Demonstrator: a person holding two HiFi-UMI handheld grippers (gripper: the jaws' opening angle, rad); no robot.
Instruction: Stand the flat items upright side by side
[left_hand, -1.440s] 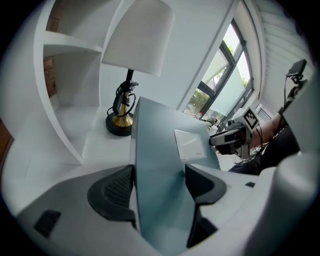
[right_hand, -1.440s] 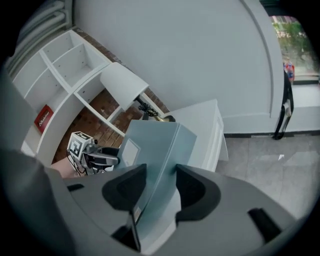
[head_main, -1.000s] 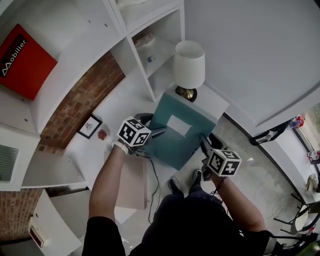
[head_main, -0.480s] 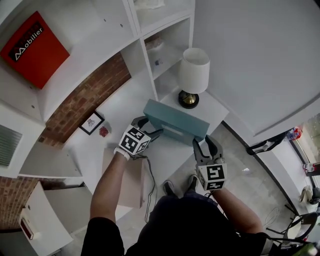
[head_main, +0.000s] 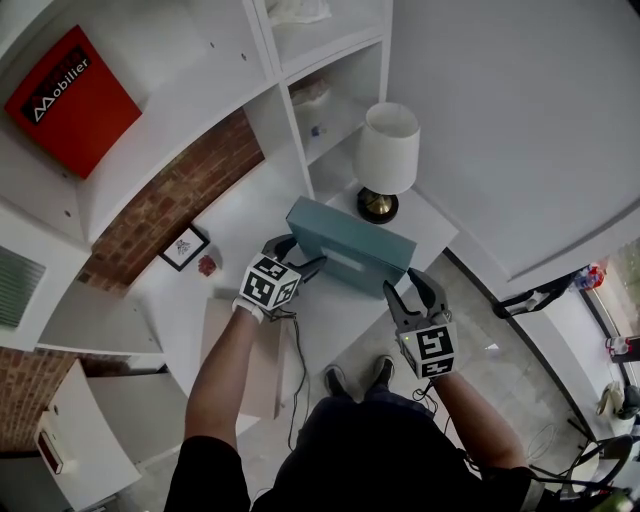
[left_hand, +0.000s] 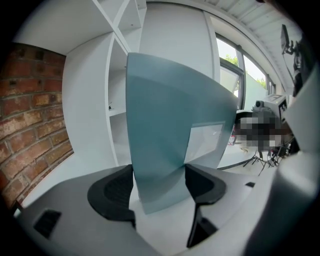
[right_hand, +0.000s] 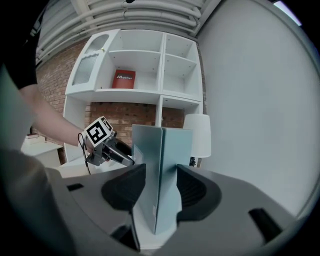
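Teal folder (head_main: 350, 245) tipped upright; one only.

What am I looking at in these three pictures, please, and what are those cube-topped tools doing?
A person holds a two-jaw gripper in each hand; the marker cubes belong to them. The head view looks down from the person's head; each gripper view looks along that gripper's own jaws. On the white counter are a lamp, a small framed picture and a teal file box, upright. The left gripper clamps one end of the box. The right gripper has the other end between its jaws, which have just opened slightly but appear to touch both faces.
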